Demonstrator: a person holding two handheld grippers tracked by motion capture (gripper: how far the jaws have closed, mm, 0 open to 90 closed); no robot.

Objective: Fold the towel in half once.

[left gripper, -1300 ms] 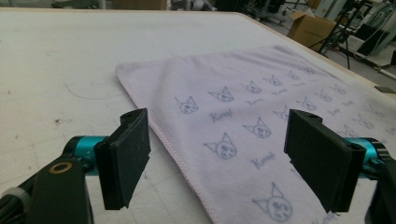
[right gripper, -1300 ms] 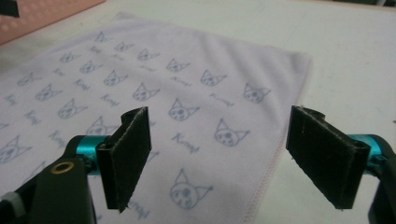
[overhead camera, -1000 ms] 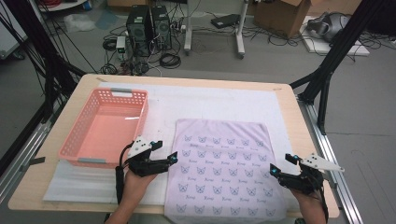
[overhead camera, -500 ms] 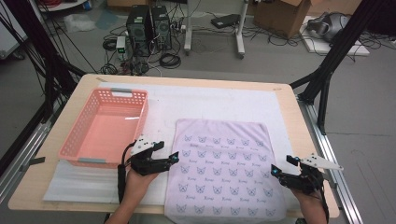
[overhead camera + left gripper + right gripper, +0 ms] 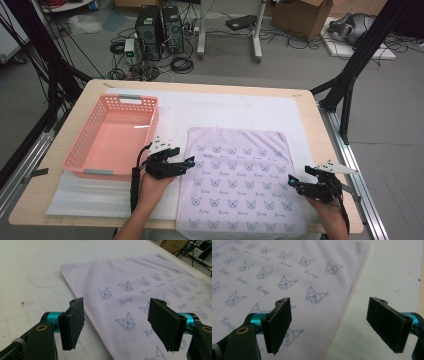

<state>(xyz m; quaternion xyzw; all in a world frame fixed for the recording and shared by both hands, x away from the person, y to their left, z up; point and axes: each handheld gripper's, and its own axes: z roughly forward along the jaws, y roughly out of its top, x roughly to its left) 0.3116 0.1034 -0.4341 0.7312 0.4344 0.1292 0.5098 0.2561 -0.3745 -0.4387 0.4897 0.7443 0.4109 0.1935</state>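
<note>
Lying flat on the white mat [image 5: 240, 107], the lilac towel [image 5: 240, 185] is running lengthwise toward the person, beside the pink basket [image 5: 112, 137]. Left gripper [image 5: 117, 323] is straddling its hem, jaws wide though just narrowing. Right gripper [image 5: 328, 326] is gaping over the opposite hem.

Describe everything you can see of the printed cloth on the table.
The cloth is a pale lilac rectangle of soft, towel-like fabric, printed with rows of small blue-grey cat-like faces and script words, with a stitched hem along its edges. It lies flat and spread out on the white mat, to the right of the pink basket; its near edge reaches the table's front edge. The left claw and right claw each straddle a side hem with jaws open, not pressing on it.
</note>
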